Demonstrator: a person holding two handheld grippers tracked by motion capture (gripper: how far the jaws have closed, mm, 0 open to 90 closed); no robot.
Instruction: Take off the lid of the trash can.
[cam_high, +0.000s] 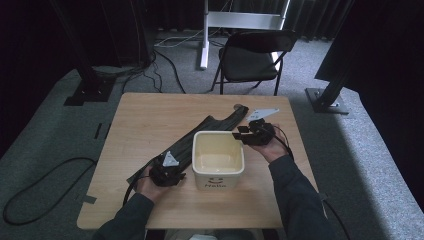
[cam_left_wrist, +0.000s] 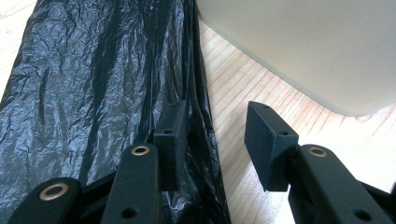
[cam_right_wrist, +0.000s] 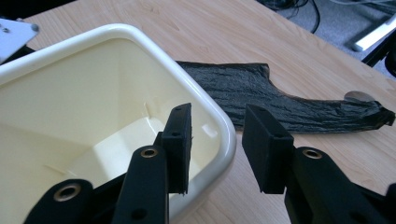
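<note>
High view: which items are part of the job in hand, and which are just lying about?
In the job:
- black bin liner, flat on the table
- cream bin, upright and unlined
- left tool, open at the liner's edge
- right tool, open astride the bin's rim

Lying about:
- folding chair
- floor cables
- white stand

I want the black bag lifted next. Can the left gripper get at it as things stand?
Probably yes: the left gripper stands open right at the black bag, one jaw over its edge, nothing between them; the cream bin stands off to the side.
</note>
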